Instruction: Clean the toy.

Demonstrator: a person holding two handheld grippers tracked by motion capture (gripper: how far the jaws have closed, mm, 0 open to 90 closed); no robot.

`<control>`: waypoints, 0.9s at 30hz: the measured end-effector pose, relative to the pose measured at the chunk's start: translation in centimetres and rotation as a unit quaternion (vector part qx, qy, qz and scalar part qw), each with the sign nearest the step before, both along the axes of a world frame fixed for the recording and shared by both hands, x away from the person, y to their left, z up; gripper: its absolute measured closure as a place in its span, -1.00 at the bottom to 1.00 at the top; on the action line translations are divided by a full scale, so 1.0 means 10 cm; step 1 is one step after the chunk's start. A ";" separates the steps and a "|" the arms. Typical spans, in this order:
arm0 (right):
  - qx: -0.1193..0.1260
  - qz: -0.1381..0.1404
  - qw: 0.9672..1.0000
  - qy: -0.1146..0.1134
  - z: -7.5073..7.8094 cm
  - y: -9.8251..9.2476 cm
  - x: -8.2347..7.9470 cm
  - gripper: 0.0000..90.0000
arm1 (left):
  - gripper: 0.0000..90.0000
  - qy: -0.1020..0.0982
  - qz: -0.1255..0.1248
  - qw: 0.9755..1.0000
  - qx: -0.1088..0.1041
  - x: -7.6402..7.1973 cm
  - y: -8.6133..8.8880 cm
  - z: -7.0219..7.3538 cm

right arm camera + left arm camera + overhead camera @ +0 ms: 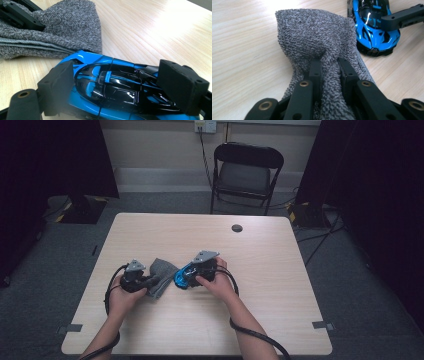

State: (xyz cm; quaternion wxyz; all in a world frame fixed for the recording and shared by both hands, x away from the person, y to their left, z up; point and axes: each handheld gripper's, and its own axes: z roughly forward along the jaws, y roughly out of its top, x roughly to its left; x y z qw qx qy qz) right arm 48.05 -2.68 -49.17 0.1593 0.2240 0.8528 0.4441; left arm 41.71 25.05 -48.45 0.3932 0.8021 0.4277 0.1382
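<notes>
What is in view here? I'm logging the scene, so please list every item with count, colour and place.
Toy car: one, blue and black, on the table between the right gripper's pads.
Cloth: one, grey terry, folded, on the table left of the car, pinched by the left gripper.
Table: one, light wood, centre of the high view.
Round cap: one, dark, near the table's far edge.
Folding chair: one, black, beyond the table.
Curtains: dark, at both sides.
Wall socket: one, white, on the far wall, with a cable hanging down.
Left gripper: one, black, shut on the cloth.
Right gripper: one, black, pads at the car's two ends.
Hands: two, entering from the bottom edge.
</notes>
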 end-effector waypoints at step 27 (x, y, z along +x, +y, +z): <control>-0.001 0.000 1.000 -0.001 0.00 0.00 0.00 -0.69 | 0.68 0.002 -0.005 1.000 -0.004 -0.21 0.15 0.00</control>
